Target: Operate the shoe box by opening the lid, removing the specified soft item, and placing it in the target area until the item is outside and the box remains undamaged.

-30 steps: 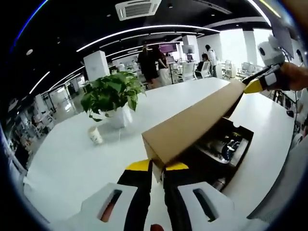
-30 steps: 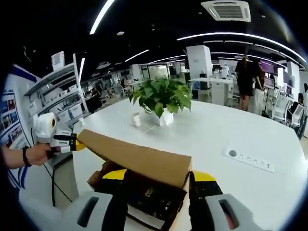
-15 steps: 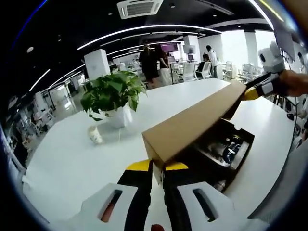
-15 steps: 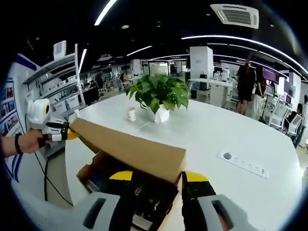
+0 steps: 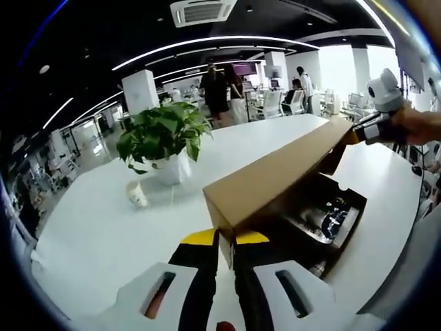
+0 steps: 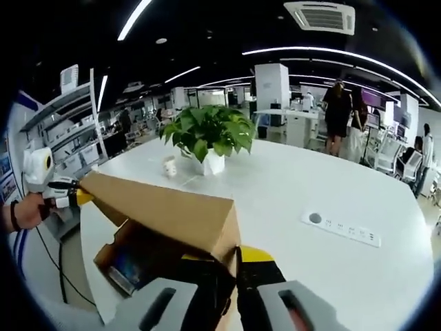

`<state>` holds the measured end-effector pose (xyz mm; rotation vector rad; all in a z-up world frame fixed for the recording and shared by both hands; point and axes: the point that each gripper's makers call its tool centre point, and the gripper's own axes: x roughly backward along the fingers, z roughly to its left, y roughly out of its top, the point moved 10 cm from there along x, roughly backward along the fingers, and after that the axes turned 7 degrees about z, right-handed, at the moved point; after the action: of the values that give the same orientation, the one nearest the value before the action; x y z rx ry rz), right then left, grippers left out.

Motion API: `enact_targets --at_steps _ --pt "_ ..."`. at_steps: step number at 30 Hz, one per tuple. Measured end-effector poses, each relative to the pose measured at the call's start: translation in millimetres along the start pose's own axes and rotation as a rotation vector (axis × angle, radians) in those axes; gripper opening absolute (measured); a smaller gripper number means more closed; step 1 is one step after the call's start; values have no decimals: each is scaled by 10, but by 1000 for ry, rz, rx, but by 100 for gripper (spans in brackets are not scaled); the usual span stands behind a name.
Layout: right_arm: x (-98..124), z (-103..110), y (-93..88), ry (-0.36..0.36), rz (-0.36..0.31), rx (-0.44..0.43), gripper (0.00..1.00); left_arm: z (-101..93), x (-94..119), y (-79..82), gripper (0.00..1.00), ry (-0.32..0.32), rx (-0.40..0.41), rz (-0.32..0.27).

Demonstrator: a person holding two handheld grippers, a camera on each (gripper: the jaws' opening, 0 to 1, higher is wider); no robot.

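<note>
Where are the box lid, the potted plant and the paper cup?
box lid (image 5: 275, 172), left gripper view, on its brown top panel
potted plant (image 6: 207, 131), right gripper view, on the leaves
paper cup (image 5: 137, 194), left gripper view, on its side wall

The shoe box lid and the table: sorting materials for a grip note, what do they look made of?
The shoe box lid looks like plain brown cardboard, matte, with crisp folded edges. The table looks like a smooth white laminate or painted top with a faint sheen; which one is unclear.

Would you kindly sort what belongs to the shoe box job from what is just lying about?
Job: cardboard lid, shoe box, left gripper, right gripper.

Lying about: potted plant, paper cup, power strip.
</note>
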<state>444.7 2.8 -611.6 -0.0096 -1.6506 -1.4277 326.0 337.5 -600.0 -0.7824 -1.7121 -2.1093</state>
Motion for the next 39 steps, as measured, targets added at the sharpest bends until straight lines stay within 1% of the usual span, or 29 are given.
enact_targets --at_steps 7,11,15,19,23,27,32,39 --pt "-128 -24 -38 -18 12 -32 3 23 -33 22 4 10 7 -7" --pt "-211 -37 -76 -38 25 -61 2 24 -68 47 4 32 13 -13" --pt "-247 -64 -62 -44 24 -81 1 42 -101 48 4 32 28 -8" --pt "-280 -85 -66 -39 32 -79 1 34 -160 0 4 28 36 14" --pt "-307 -90 -84 -37 41 -77 1 23 -255 -74 4 20 53 54" --pt "-335 -102 -91 -35 51 -74 1 24 -327 -123 4 9 40 86" --pt "-372 -119 -84 -31 56 -76 1 51 -386 -167 4 -4 59 99" --pt "-427 -141 -63 -26 68 -74 1 83 -454 -176 4 -13 67 106"
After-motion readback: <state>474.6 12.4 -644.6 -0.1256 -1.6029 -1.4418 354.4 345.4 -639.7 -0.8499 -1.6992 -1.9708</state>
